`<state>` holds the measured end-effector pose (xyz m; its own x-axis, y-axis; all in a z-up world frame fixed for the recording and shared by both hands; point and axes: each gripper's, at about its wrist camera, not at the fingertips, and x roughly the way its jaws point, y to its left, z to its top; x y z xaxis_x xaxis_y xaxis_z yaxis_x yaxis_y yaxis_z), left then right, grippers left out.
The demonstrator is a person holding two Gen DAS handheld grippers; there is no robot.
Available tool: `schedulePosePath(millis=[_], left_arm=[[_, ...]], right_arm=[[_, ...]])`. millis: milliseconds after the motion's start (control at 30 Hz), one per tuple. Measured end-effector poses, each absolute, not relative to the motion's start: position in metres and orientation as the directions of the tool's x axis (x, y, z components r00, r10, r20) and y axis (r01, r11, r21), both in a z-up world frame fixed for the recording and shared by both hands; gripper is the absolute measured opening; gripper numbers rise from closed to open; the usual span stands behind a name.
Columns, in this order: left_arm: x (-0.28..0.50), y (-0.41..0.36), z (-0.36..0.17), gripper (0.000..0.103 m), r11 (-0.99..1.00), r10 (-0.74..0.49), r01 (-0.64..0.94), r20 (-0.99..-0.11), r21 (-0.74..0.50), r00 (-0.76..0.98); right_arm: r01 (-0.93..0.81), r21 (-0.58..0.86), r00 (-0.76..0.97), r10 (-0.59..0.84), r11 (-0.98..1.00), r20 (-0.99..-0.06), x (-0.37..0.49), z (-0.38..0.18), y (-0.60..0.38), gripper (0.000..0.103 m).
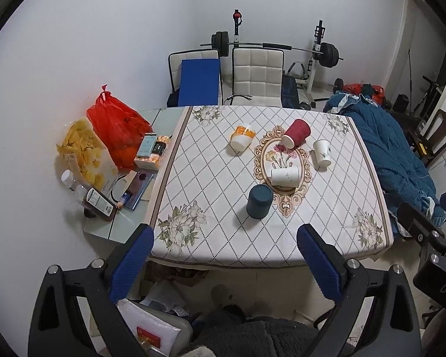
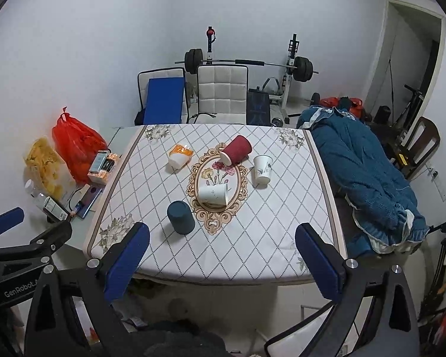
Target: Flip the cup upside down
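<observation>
Five cups (image 1: 260,201), patterned tablecloth (image 1: 211,238), barbell rack (image 1: 318,53)

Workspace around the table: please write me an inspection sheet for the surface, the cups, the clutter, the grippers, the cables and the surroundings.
Surface: table with quilted diamond-pattern cloth, oval flower print in the middle.
Job's things: dark blue cup already upside down; red cup, white cup and orange-and-white cup lie on their sides; white printed cup stands mouth up.
Clutter: red plastic bag, bag of chips, phone and bottles on the glass side surface to the left.
Grippers: left gripper and right gripper both open, empty, short of the table's near edge.
Cables: a dark cable beside the phone.
Surroundings: two white chairs, barbell rack, blue quilt.
</observation>
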<state>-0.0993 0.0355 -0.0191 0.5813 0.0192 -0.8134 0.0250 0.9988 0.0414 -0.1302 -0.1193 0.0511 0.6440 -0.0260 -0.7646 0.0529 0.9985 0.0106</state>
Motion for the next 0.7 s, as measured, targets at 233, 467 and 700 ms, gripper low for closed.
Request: schedulePosePath(millis=[233,467,700], left_arm=[[-0.1021,0.0332,-0.02,0.099,0.999,0.018,0.027,-0.81,0.041,0.587],[-0.1005,0.0329,-0.0197,0.1,0.999,0.022,0.019,-0.807,0.041,0.59],[-0.1007,0.0329,-0.0184,0.102,0.999,0.024,0.017,-0.807,0.042,0.591]], right_arm=[[0.041,0.015,0.633,-0.014,0.999,-0.774,-0.1284,0.0487,-0.1201,0.101],[0.049,0.007,0.631,-0.025,0.999,-0.776,-0.1248,0.0458,-0.1238,0.101],[0.043,0.004,0.628,-0.024,0.999,-0.778,-0.1225,0.0422,-0.1223,0.101]])
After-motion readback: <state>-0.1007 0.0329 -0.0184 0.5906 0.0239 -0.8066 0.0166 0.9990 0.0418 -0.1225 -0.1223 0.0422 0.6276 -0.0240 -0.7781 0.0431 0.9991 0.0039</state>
